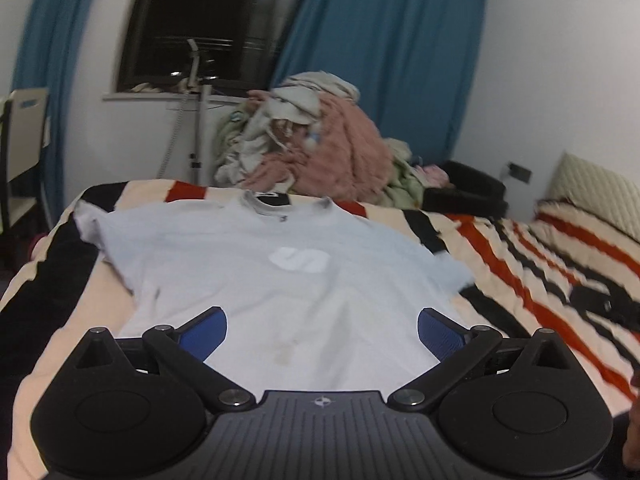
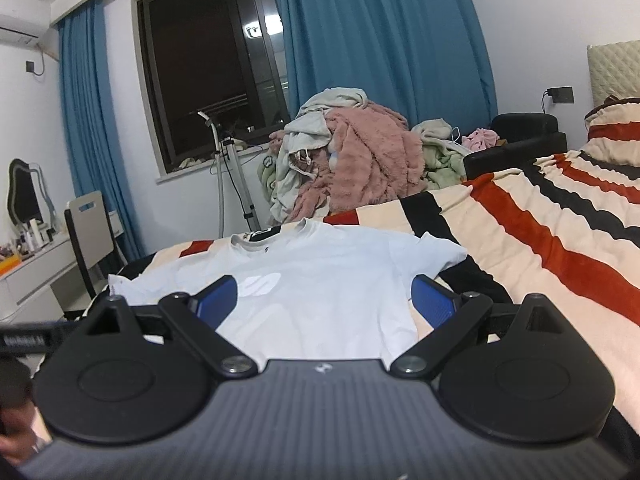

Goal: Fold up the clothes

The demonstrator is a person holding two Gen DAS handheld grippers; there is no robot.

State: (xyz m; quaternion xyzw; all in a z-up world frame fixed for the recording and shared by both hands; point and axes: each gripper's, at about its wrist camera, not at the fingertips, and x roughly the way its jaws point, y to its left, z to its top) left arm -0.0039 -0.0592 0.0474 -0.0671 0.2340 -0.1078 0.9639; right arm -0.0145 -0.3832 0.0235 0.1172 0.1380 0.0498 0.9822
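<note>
A pale blue T-shirt with a white chest print lies flat, front up, on the striped bed cover, collar away from me and both sleeves spread. It also shows in the right wrist view. My left gripper is open and empty, hovering over the shirt's lower hem. My right gripper is open and empty, above the shirt's lower right part.
The bed cover has red, black and cream stripes. A heap of unfolded clothes lies beyond the bed's far edge. A chair and a white desk stand on the left. A pillow lies at the far right.
</note>
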